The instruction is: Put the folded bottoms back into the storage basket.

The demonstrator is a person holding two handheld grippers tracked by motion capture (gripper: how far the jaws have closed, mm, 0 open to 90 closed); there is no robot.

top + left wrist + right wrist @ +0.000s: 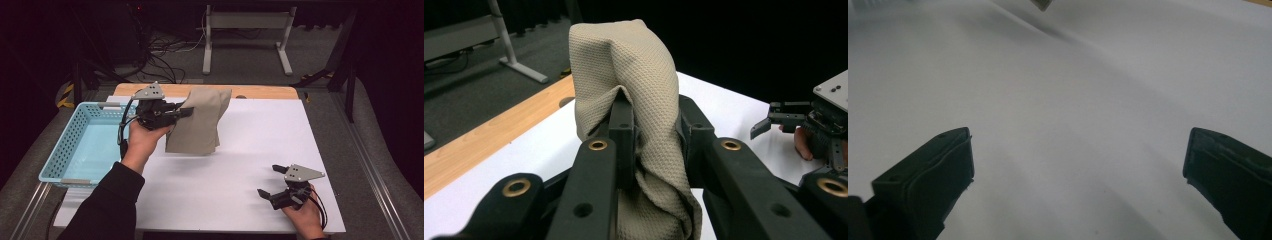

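The blue basket at the left edge holds nothing. Beside it, the left claw is clamped on the folded beige cloth, which hangs clear of the white tabletop. Pickup appears complete; placement into the basket likely remains. The right claw rests with jaws spread, holding nothing.

I work in what looks like a lab or test room: dark walls, grey carpet, a tangle of cables on the far floor, a white desk frame beyond, and my white-topped table on metal rails, hazard tape at left.
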